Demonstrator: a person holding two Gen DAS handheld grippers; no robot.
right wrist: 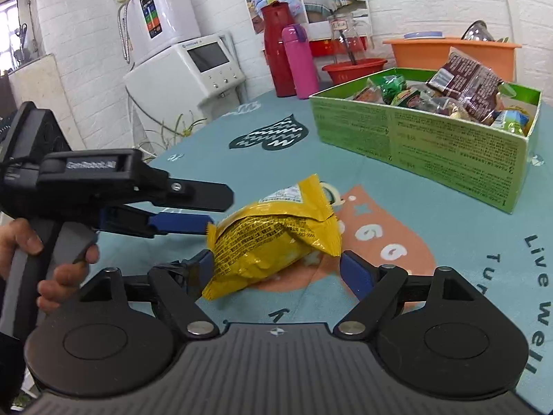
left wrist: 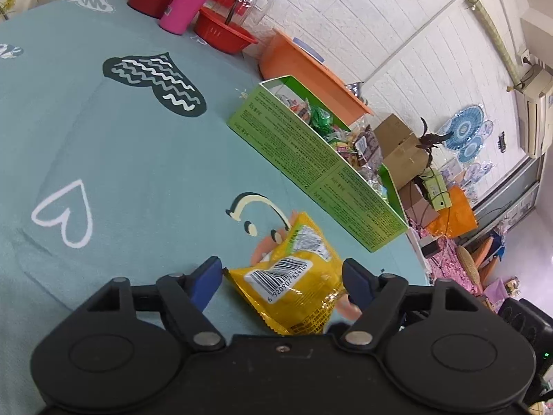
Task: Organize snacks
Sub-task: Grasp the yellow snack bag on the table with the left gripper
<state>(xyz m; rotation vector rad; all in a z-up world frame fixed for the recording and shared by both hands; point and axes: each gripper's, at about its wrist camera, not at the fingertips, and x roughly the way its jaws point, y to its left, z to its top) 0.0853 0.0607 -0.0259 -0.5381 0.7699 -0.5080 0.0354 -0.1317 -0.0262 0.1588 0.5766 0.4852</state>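
A yellow snack packet (left wrist: 293,276) lies on the teal tablecloth, barcode side up. My left gripper (left wrist: 281,280) is open, its blue pads wide on either side of the packet. In the right wrist view the same packet (right wrist: 273,235) sits between the spread fingers of my right gripper (right wrist: 278,273), also open; its left pad is at the packet's edge and its right pad stands clear. The left gripper (right wrist: 214,212) comes in from the left, held by a hand (right wrist: 62,269). A green box (left wrist: 311,159) (right wrist: 414,138) filled with several wrapped snacks stands beyond.
At the table's back stand a red flask (right wrist: 274,48), a pink bottle (right wrist: 299,62), a red basin (right wrist: 352,69), a glass jar (right wrist: 345,34) and an orange tub (right wrist: 449,52). A white appliance (right wrist: 193,58) stands beyond the left edge. The table edge (left wrist: 414,252) drops off past the box.
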